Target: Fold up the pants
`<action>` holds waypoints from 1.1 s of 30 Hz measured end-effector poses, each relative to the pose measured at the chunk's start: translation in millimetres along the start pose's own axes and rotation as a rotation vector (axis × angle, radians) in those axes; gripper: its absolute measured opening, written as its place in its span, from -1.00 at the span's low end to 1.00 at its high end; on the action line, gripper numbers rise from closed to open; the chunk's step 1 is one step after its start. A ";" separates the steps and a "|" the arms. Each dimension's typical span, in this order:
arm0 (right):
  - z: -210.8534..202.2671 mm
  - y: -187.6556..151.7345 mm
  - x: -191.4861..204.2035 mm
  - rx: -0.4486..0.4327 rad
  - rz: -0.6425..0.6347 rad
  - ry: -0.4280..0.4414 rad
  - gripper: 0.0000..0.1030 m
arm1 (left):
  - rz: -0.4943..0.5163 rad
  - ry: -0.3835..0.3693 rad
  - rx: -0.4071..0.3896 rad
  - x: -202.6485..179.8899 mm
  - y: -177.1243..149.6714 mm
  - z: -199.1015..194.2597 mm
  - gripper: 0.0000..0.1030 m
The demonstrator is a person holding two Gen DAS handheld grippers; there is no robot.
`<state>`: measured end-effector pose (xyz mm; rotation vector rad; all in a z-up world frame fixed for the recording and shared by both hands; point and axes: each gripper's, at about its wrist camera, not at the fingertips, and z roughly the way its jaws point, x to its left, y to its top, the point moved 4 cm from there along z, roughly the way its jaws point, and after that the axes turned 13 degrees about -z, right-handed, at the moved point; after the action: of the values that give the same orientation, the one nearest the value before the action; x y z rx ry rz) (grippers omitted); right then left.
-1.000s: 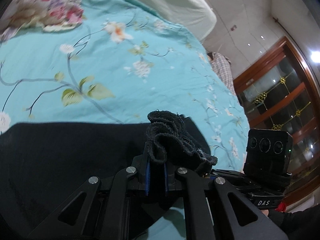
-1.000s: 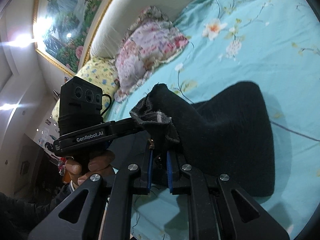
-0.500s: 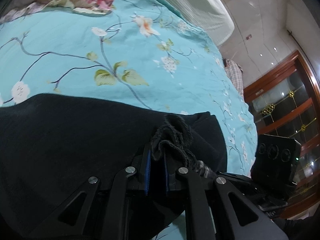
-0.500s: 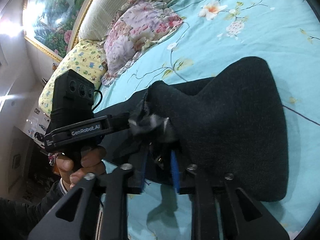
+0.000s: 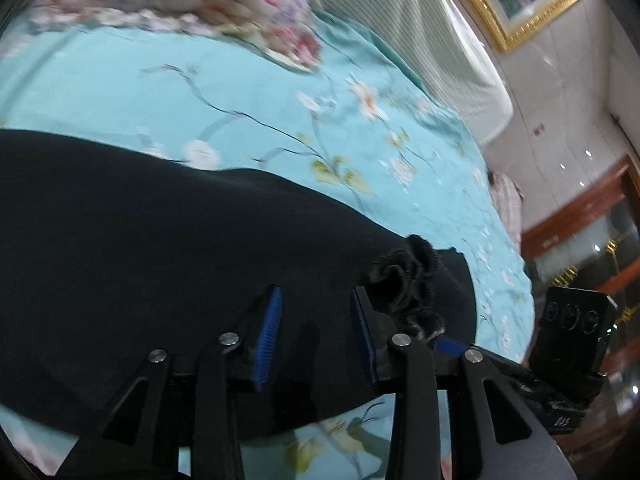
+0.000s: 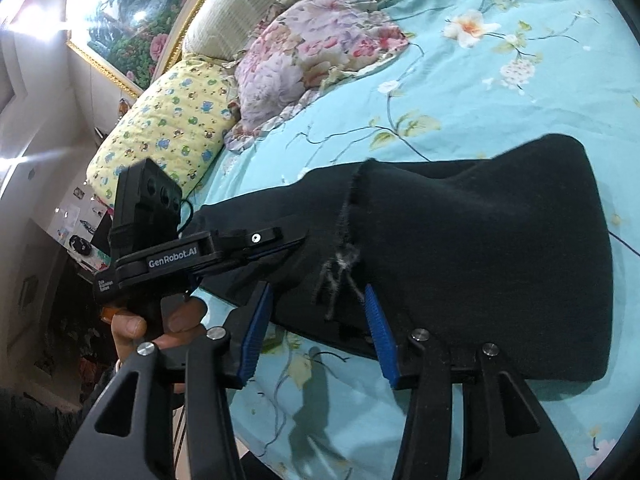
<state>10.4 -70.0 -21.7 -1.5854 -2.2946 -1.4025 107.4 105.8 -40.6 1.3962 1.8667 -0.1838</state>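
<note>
The black pants (image 5: 152, 248) lie folded on the turquoise floral bedsheet (image 5: 248, 92); they also show in the right wrist view (image 6: 500, 248). A bunched, frayed hem (image 5: 408, 284) sits just right of my left gripper (image 5: 316, 300), which is open and empty over the cloth. My right gripper (image 6: 316, 296) is open and empty, low over the frayed edge (image 6: 340, 264) of the top layer. The left gripper body (image 6: 180, 256), held by a hand, lies beside the pants' left end.
A floral pillow (image 6: 312, 60) and a yellow patterned pillow (image 6: 172, 128) lie at the head of the bed by the padded headboard (image 6: 256, 0). The bed's near edge (image 6: 280, 420) runs below the pants. A wooden cabinet (image 5: 592, 232) stands beyond the bed.
Both grippers lowered the pants' end onto the bed and opened, letting go of the cloth. The fabric that was lifted and pinched now lies down on the lower layer.
</note>
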 end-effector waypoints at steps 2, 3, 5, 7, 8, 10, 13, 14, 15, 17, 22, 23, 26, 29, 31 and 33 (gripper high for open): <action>0.7 2.4 6.3 0.000 -0.012 0.007 -0.04 | -0.013 0.018 -0.038 6.5 -2.3 -12.8 -0.07; 1.8 3.7 10.0 0.001 -0.020 0.011 -0.04 | -0.023 0.021 -0.053 10.4 -3.2 -19.0 -0.07; 3.9 5.1 16.9 0.008 -0.038 0.015 -0.04 | -0.058 0.021 -0.076 20.4 -5.3 -31.1 -0.07; 6.9 6.9 23.0 0.014 -0.053 0.023 -0.04 | -0.082 0.025 -0.095 29.1 -8.3 -41.8 -0.06; 9.5 8.2 26.4 0.019 -0.061 0.026 -0.04 | -0.095 0.029 -0.106 33.0 -9.4 -46.6 -0.02; 13.9 10.5 32.3 0.027 -0.077 0.030 -0.04 | -0.121 0.030 -0.127 43.3 -11.6 -58.1 0.00; 21.5 14.7 41.0 0.040 -0.101 0.040 -0.04 | -0.147 0.032 -0.144 54.8 -15.3 -71.0 0.03; 23.3 16.0 43.2 0.044 -0.109 0.042 -0.04 | -0.163 0.037 -0.155 59.5 -16.4 -76.4 0.05; 25.8 17.7 46.5 0.047 -0.118 0.043 -0.04 | -0.174 0.039 -0.165 63.2 -16.6 -81.4 0.05; 31.2 21.4 52.8 0.054 -0.137 0.048 -0.04 | -0.203 0.047 -0.191 72.0 -19.0 -92.1 0.09; 46.6 30.9 67.8 0.072 -0.174 0.068 -0.04 | -0.269 0.093 -0.269 95.8 -26.8 -121.5 0.25; 50.6 32.4 71.3 0.077 -0.183 0.071 -0.04 | -0.275 0.101 -0.279 100.2 -28.0 -125.4 0.26; 61.0 35.9 80.3 0.094 -0.205 0.085 0.01 | -0.306 0.133 -0.305 115.8 -32.7 -140.4 0.26; 70.1 37.4 87.8 0.107 -0.217 0.098 0.04 | -0.339 0.137 -0.317 127.8 -35.4 -148.4 0.28; 75.1 38.3 91.7 0.114 -0.223 0.106 0.04 | -0.358 0.150 -0.321 134.8 -35.9 -151.9 0.35; 80.8 39.5 96.1 0.124 -0.236 0.113 0.04 | -0.383 0.157 -0.335 142.3 -36.3 -156.9 0.35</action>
<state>29.4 58.3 1.1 -1.2036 -2.5107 -1.3222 -14.5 282.8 -38.1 0.8416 2.1661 0.0524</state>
